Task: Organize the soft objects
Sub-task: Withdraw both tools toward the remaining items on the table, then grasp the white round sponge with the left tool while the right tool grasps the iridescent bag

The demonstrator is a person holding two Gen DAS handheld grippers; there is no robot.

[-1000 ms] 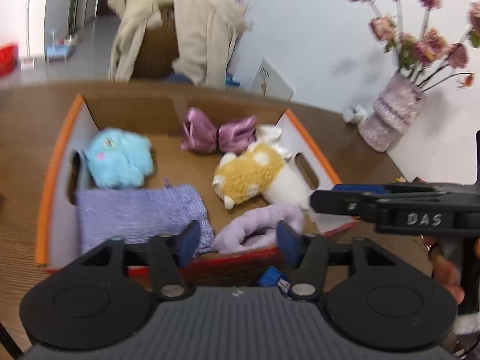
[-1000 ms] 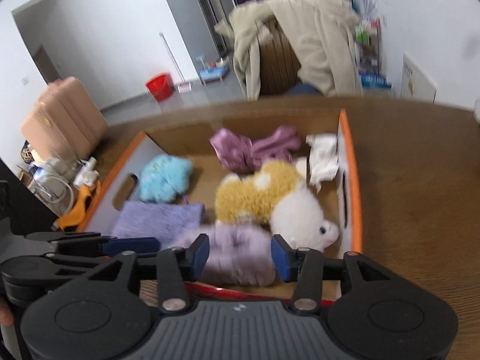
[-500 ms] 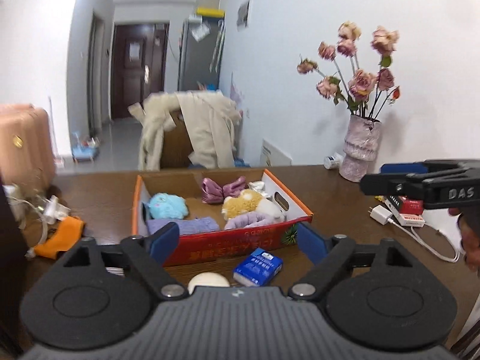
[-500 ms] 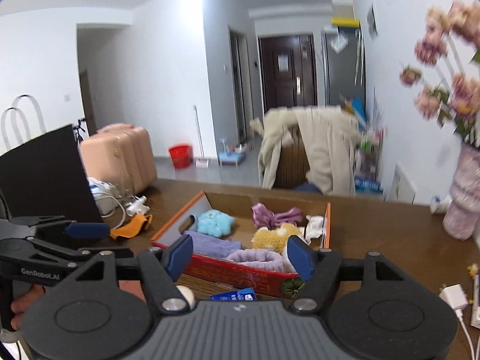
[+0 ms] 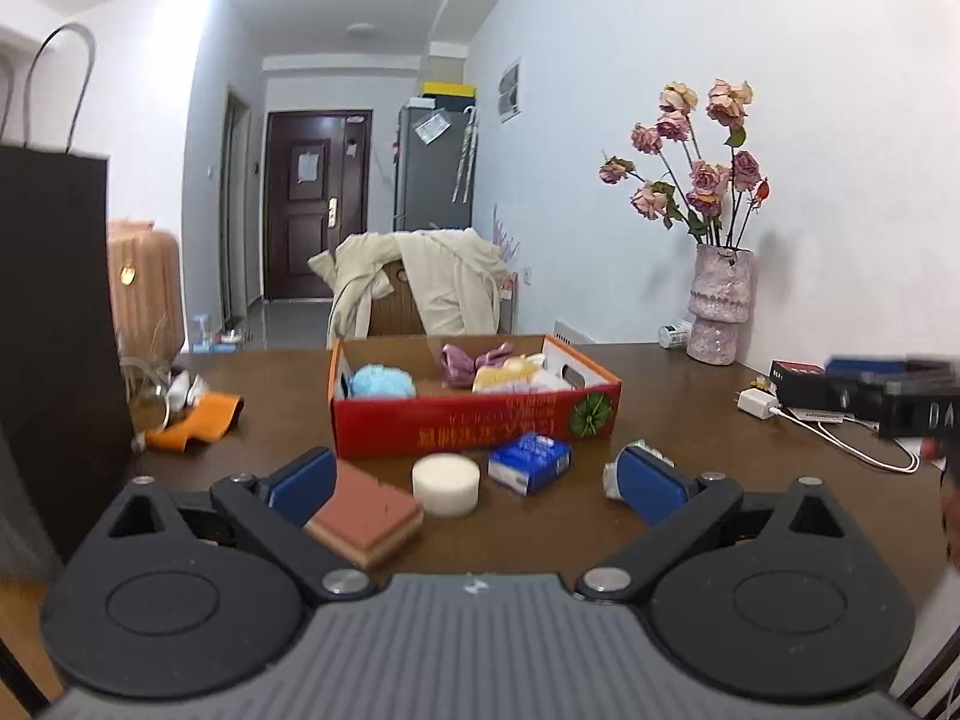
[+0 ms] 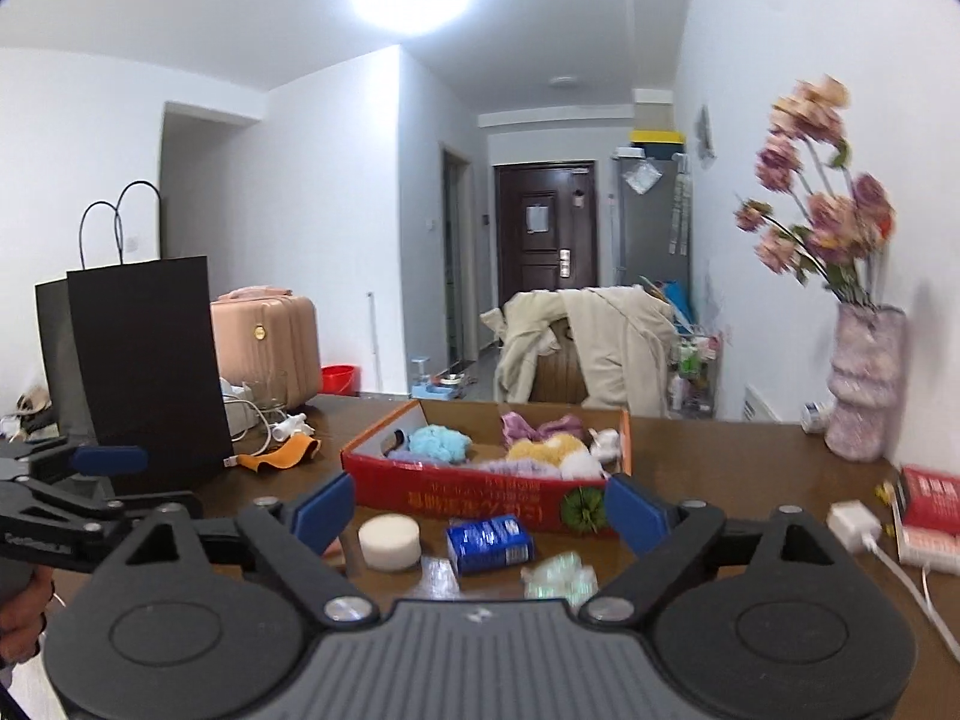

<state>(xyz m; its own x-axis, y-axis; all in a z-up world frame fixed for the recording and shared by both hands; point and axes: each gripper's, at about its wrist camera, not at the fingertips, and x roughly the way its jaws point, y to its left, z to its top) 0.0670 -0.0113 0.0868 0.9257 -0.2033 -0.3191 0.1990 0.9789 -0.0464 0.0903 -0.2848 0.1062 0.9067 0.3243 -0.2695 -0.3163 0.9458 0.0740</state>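
- My left gripper (image 5: pixel 474 483) has just been opening and its blue pads now stand spread wide with nothing pinched between them; it hovers over the near edge of the brown wooden table (image 5: pixel 690 384).
- My right gripper (image 6: pixel 477 510) has likewise just been spreading its jaws and is empty, hanging above the same near edge.
- Just ahead of the pads, a loose row lies on the table in front of the box: a layered sponge block (image 5: pixel 366 525) with a rust-red top and pale underside, a white foam puck (image 5: pixel 446 484) that is short and round, a blue tissue pack (image 5: pixel 529 461) in glossy wrap, and a crinkly pale-green wad (image 6: pixel 561 582) in plastic.
- Beyond them sits the red cardboard box (image 5: pixel 474 414) with orange rims and hand slots, a shallow tray shape.
- Inside it I see a fluffy light-blue plush (image 5: pixel 382 382), a shiny mauve satin bow (image 5: pixel 474 360), a shaggy yellow-and-white plush toy (image 6: pixel 549 453), and a lilac fuzzy band (image 6: pixel 516 468) near the front wall.
- I judge the plush and cloth pieces sorted into the box; whether the sponge, puck and wad still belong in it I cannot tell, so those may be what is left.
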